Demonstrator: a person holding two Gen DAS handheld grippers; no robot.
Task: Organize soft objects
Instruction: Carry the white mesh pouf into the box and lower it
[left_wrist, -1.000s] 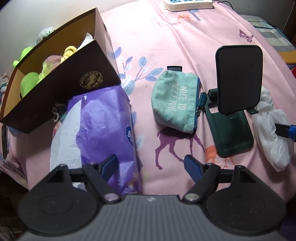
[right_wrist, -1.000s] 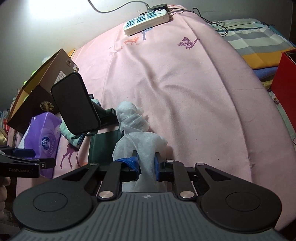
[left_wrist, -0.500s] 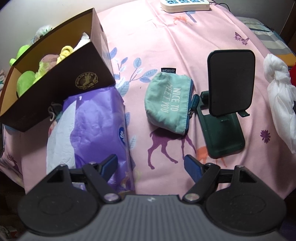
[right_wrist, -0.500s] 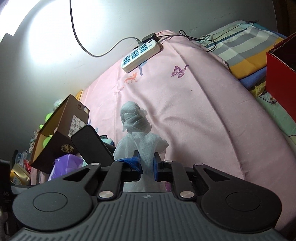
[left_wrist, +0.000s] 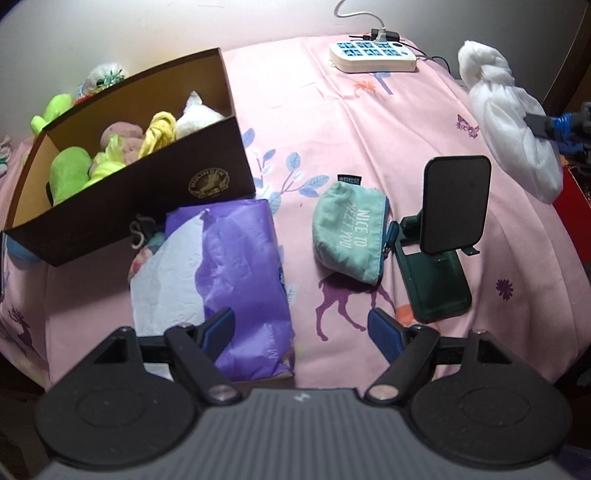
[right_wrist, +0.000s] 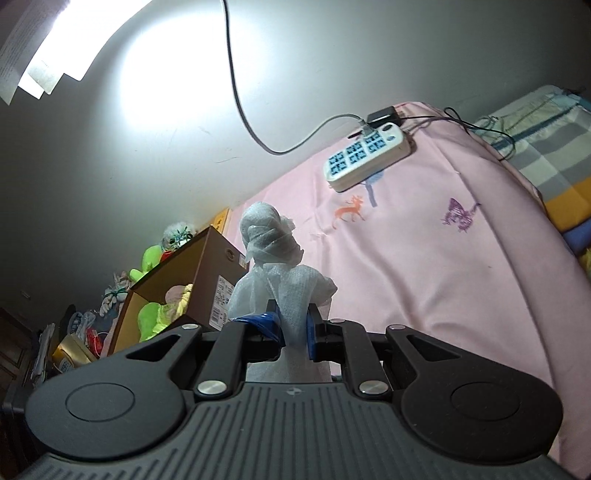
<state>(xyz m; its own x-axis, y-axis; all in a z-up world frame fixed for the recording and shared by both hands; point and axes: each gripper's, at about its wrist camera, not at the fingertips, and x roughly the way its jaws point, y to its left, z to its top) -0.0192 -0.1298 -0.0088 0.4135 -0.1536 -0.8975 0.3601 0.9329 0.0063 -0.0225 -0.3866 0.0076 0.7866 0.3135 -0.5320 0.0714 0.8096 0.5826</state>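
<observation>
A power strip (left_wrist: 373, 56) and phone stand (left_wrist: 439, 254) on pink sheet (left_wrist: 332, 122).

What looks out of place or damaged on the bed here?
The purple tissue pack beside the brown box is torn open, white tissue bulging from its side. A hard phone stand and a power strip sit among the soft items.

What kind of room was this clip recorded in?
Probably a bedroom: a pink patterned bedsheet covers the surface, a brown cardboard box holds plush toys, and folded striped blankets lie beside a white power strip.
</observation>
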